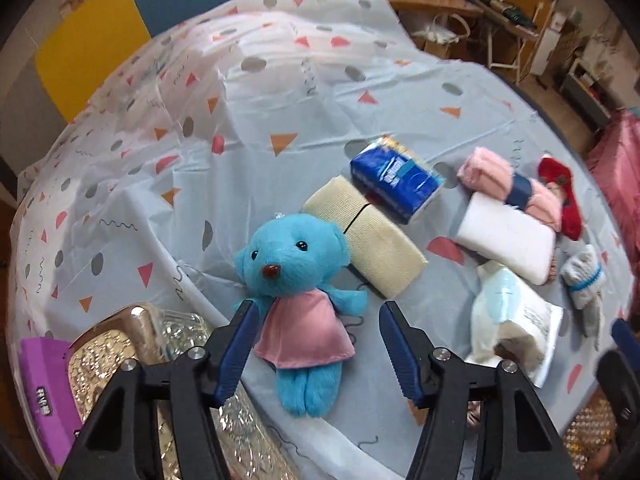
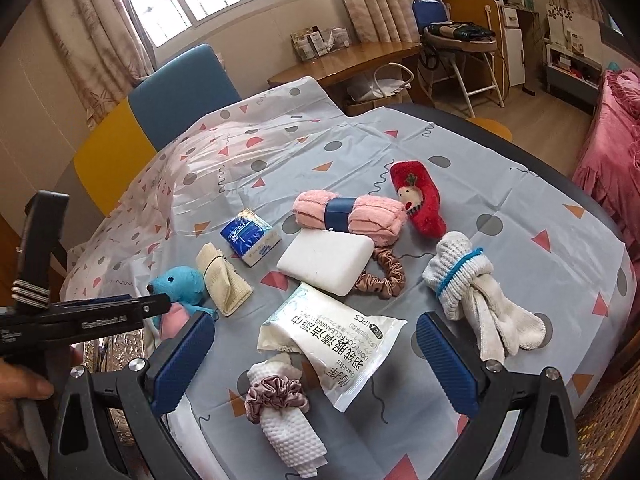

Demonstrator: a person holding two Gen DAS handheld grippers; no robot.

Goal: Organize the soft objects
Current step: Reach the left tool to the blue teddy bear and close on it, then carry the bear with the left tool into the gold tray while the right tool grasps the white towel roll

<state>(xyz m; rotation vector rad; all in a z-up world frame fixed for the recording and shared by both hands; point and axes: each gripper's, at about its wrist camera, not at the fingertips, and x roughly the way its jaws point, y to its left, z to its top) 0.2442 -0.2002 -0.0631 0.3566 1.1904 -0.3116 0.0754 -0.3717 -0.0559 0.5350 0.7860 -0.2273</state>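
Face-up, blue teddy bear (image 1: 298, 304), pink dress, brown nose, black eyes

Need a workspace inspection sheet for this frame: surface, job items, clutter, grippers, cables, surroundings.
Surface: table under a patterned tablecloth, wrinkled at the far left.
Job's things: blue teddy, beige cloth roll, blue tissue pack, pink towel, white sponge, red plush, wipes packet, rolled socks, two scrunchies, waffle cloth.
Clutter: gold tray and purple box at the near left edge.
Grippers: left gripper open, straddling the teddy, pads not touching; right gripper open over the wipes packet.
Cables: nothing seen.
Surroundings: chairs, window, wooden desk, pink bed.
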